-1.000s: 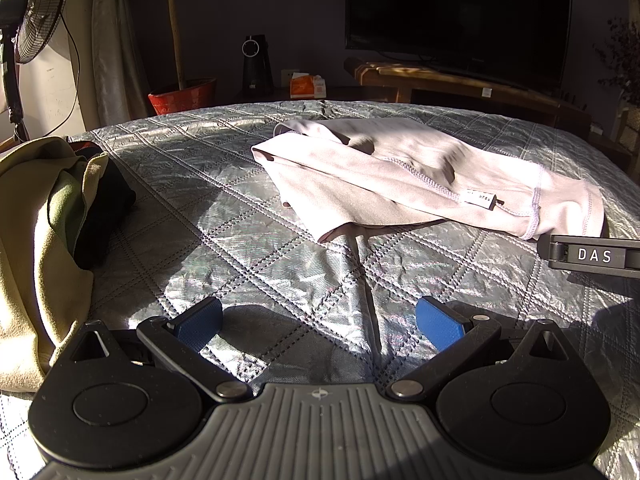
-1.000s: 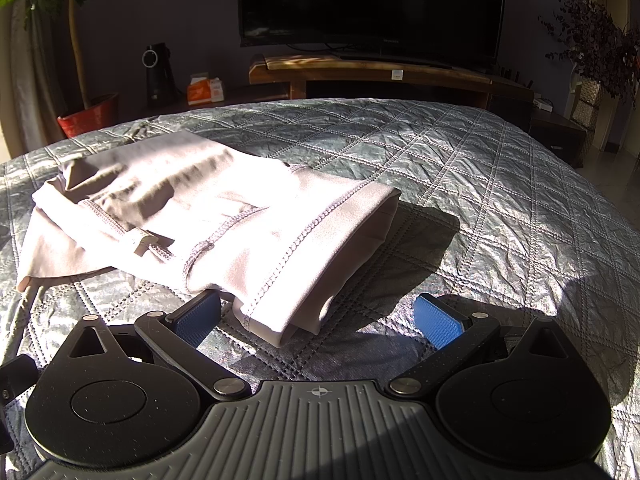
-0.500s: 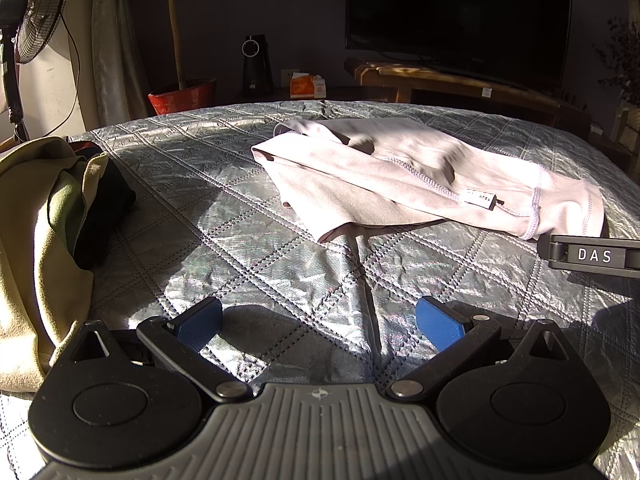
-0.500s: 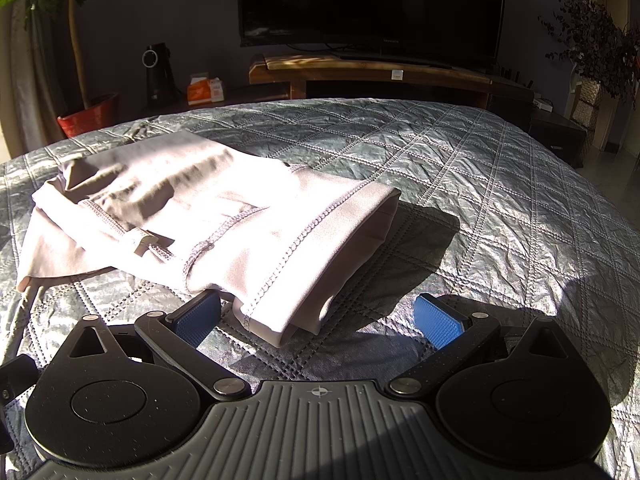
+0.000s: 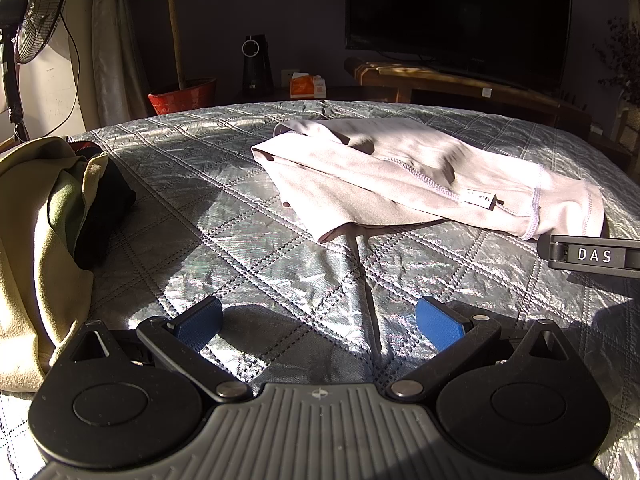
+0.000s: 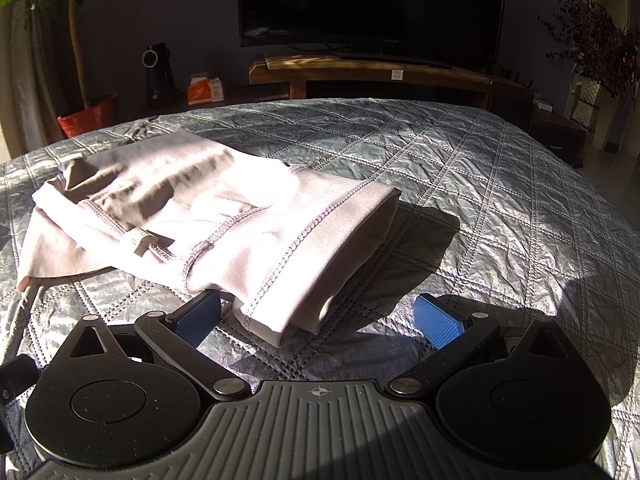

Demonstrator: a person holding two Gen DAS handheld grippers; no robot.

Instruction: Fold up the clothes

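We see a pale pinkish-grey garment lying loosely folded on the quilted silver-grey bed, in patches of strong sunlight. Our left gripper sits low over bare quilt near the front of the bed, its blue-padded fingers spread wide with nothing between them; the garment lies well ahead of it and a little to the right. Our right gripper is likewise spread wide and empty, with the garment's hemmed end reaching down between its fingers; the left pad sits just beside that hem, and we cannot quite tell whether it touches. In the left wrist view, part of the right gripper's body, labelled DAS, juts in at the right edge. At the left edge of the bed lies a heap of olive and dark clothes. Beyond the bed stand a television on a wooden bench, a potted plant and a fan.
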